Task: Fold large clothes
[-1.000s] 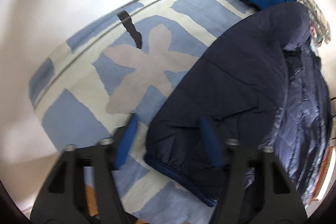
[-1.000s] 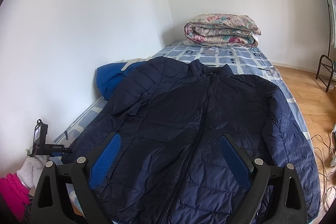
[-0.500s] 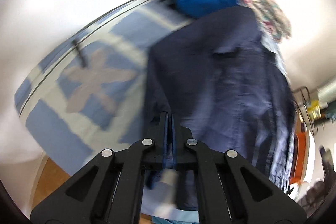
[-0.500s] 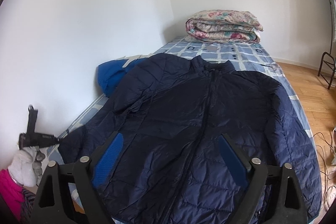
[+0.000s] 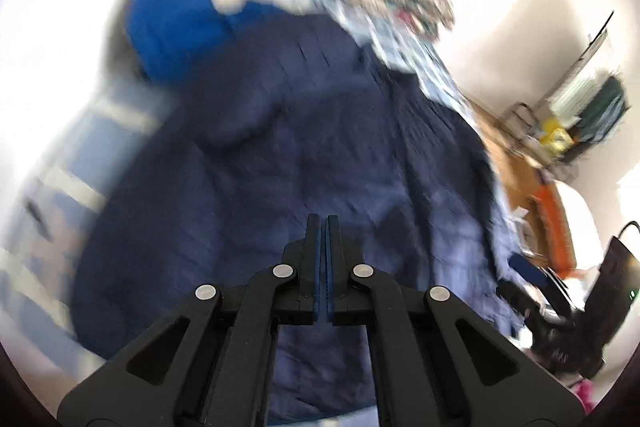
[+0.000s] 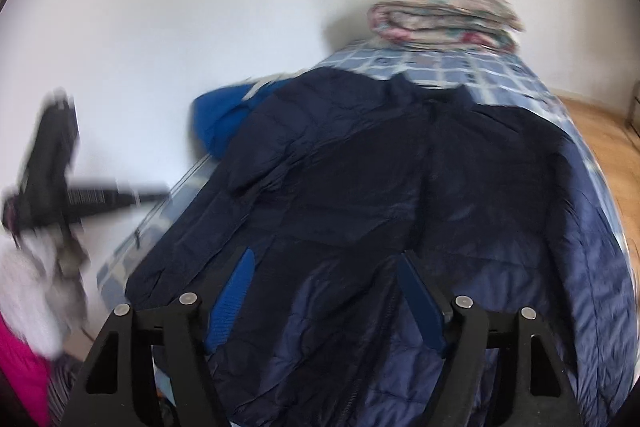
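A large navy quilted jacket (image 6: 380,195) lies spread front-up on a bed with a blue-and-white checked cover (image 6: 460,71); it also fills the blurred left wrist view (image 5: 304,147). My left gripper (image 5: 324,223) is shut, its fingers pressed together above the jacket's lower part, with no cloth visible between them. It shows as a blurred black shape at the left of the right wrist view (image 6: 48,167). My right gripper (image 6: 326,267) is open and empty over the jacket's hem near the zip.
A folded floral quilt (image 6: 444,15) lies at the head of the bed. A bright blue garment (image 6: 220,115) is bunched against the wall beside the jacket's left sleeve. Wooden floor (image 6: 604,143) runs along the bed's right side. Pink and white cloth (image 6: 24,347) sits at lower left.
My left gripper shut near the jacket's left cuff, then lifted and swung right over the jacket. My right gripper moved slightly closer to the hem and stayed open.
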The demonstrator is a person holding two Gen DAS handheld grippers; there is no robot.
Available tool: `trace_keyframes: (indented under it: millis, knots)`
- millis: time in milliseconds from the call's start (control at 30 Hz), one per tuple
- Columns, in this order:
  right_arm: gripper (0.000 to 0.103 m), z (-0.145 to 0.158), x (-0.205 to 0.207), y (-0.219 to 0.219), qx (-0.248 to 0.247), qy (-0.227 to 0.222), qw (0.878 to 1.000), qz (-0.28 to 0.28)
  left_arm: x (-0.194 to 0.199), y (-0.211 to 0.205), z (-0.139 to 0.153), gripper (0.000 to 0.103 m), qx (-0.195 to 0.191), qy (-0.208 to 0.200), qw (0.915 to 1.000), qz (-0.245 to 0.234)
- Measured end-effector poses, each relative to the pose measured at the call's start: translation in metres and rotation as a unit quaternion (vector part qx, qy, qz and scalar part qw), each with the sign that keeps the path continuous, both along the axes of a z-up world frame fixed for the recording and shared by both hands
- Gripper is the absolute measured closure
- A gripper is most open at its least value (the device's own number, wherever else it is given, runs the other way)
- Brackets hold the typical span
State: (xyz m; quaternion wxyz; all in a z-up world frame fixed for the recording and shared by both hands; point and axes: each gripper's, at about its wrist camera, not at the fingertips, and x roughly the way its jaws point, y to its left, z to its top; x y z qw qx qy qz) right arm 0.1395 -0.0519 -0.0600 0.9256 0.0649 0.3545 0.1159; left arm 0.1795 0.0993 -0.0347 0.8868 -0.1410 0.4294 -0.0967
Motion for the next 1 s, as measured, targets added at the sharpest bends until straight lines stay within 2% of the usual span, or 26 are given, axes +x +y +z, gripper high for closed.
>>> trace_keyframes:
  millis: [100,233,400,500,567,667,733,867,967,1000]
  knots:
    - [0.034,-0.004,0.001,0.036,-0.007,0.004,0.998,0.063,-0.018,0.034,0.022,0.103,0.042,-0.036,0.9978,0.038]
    - [0.035,-0.013,-0.004,0.111,-0.028,-0.001,0.983,0.181,-0.034,0.096,0.023,0.103,0.070,-0.042,0.9924,0.092]
    - [0.037,-0.049,-0.008,0.213,-0.067,0.014,0.951,0.302,-0.044,0.152,0.016,0.103,0.092,-0.040,0.9856,0.136]
    - [0.038,-0.077,-0.005,0.264,-0.083,0.042,0.931,0.353,-0.046,0.184,0.003,0.103,0.074,-0.022,0.9832,0.166]
    - [0.038,-0.091,-0.003,0.293,-0.096,0.049,0.919,0.379,-0.050,0.198,-0.002,0.103,0.064,-0.020,0.9815,0.180]
    - [0.038,-0.111,0.005,0.330,-0.124,0.060,0.903,0.408,-0.055,0.217,-0.007,0.103,0.027,-0.014,0.9799,0.197]
    - [0.038,-0.121,0.010,0.348,-0.137,0.071,0.897,0.415,-0.058,0.230,-0.007,0.103,0.019,-0.013,0.9756,0.218]
    - [0.038,-0.145,0.026,0.377,-0.177,0.094,0.887,0.416,-0.064,0.240,0.001,0.103,0.005,-0.028,0.9726,0.231]
    - [0.049,-0.154,0.027,0.383,-0.202,0.100,0.883,0.412,-0.066,0.242,0.004,0.103,-0.003,-0.034,0.9716,0.234]
    - [0.057,-0.155,0.028,0.383,-0.210,0.093,0.883,0.408,-0.066,0.243,0.004,0.103,-0.006,-0.034,0.9715,0.235]
